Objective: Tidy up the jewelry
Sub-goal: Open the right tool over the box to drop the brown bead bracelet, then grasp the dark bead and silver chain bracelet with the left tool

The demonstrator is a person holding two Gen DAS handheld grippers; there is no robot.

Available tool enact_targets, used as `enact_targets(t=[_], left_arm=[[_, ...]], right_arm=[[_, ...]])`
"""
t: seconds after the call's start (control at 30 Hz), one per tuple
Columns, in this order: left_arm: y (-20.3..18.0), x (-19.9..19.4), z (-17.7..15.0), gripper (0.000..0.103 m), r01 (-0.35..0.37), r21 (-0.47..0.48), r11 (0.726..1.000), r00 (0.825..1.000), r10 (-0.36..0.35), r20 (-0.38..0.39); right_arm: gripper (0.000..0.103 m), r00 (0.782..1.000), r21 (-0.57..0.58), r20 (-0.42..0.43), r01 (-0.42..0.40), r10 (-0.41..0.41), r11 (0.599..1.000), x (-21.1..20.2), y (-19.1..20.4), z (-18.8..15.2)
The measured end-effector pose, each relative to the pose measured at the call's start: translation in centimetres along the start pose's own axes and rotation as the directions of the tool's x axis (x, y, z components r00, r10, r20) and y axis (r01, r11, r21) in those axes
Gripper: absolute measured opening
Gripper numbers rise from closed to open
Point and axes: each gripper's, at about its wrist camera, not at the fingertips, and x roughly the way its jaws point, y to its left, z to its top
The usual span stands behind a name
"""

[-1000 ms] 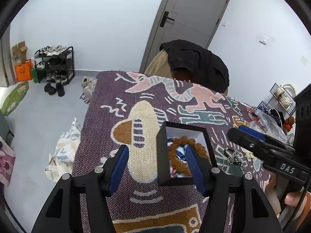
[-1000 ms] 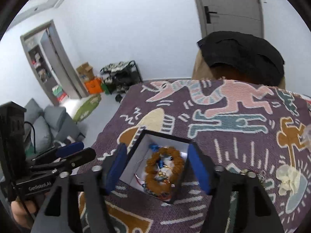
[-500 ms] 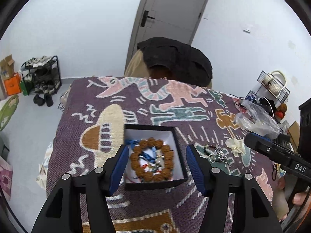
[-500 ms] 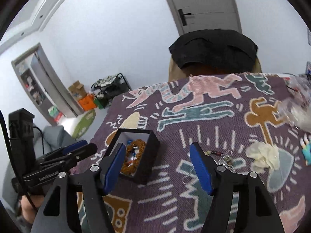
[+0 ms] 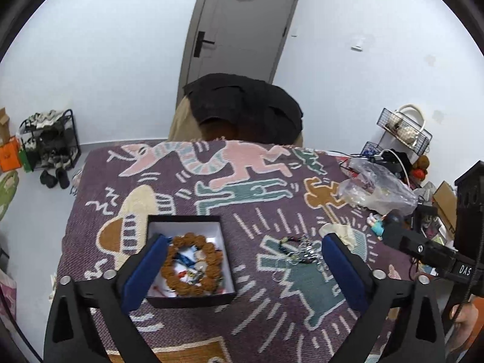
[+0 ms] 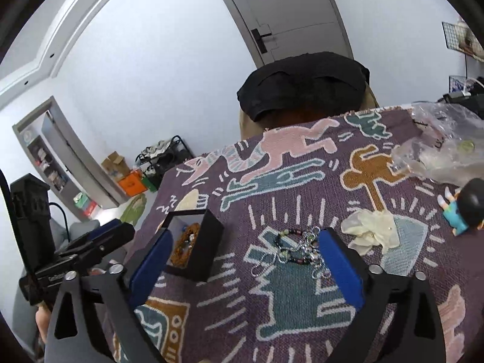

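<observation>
Both grippers are hovering over the blanket point(image 5: 260, 211), jaws opening wide and gripping nothing. The box point(image 5: 187, 260) is sitting at the left gripper's point(image 5: 242, 260) nine o'clock. The loose jewelry point(image 6: 298, 246) is lying at the right gripper's point(image 6: 242, 257) one o'clock, apart from the box.

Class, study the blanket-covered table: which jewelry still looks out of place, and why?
A tangle of beaded bracelets and chains lies loose on the blanket, right of the black box, which already holds the brown bead bracelet. A crumpled cream flower piece lies farther right, also unboxed.
</observation>
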Motion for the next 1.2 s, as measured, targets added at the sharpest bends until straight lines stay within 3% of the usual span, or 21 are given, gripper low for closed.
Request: enact_targets(t=[0.53, 0.73, 0.83, 0.9, 0.97, 1.03, 1.1, 1.2], left_arm=[[-4.9, 3.1, 0.2, 0.103, 0.031, 0.072, 0.997, 0.998, -0.027, -0.051], [-6.3, 5.5, 0.2, 0.101, 0.050, 0.089, 0.995, 0.994, -0.041, -0.106], [-7.1, 6.9, -0.1, 0.093, 0.060, 0.103, 0.993, 0.989, -0.045, -0.143], [-7.7, 8.2, -0.4, 0.082, 0.070, 0.110, 0.991, 0.983, -0.050, -0.175], [-8.0, 9.4, -0.7, 0.073, 0.071, 0.111, 0.991, 0.979, -0.048, -0.200], [-8.2, 10.8, -0.9, 0.064, 0.067, 0.113, 0.991, 0.973, -0.040, -0.226], [-8.2, 12.1, -1.2, 0.053, 0.058, 0.112, 0.992, 0.968, -0.028, -0.248], [-8.1, 14.1, -1.7, 0.046, 0.040, 0.107, 0.993, 0.959, -0.008, -0.283]], right_arm=[[0.103, 0.997, 0.128, 0.030, 0.063, -0.068, 0.990, -2.8, -7.3, -0.6], [0.103, 0.994, 0.171, 0.042, 0.096, -0.105, 0.981, -3.4, -10.2, -1.1], [0.103, 0.991, 0.199, 0.045, 0.117, -0.128, 0.973, -3.4, -11.8, -1.4], [0.100, 0.990, 0.211, 0.046, 0.124, -0.137, 0.970, -3.4, -12.5, -1.6], [0.092, 0.989, 0.219, 0.044, 0.128, -0.141, 0.967, -3.2, -13.1, -1.8], [0.077, 0.989, 0.230, 0.032, 0.132, -0.144, 0.964, -3.0, -14.0, -2.1], [0.071, 0.989, 0.242, 0.024, 0.136, -0.146, 0.961, -2.8, -14.7, -2.3], [0.067, 0.989, 0.256, 0.015, 0.139, -0.148, 0.957, -2.5, -15.7, -2.7]])
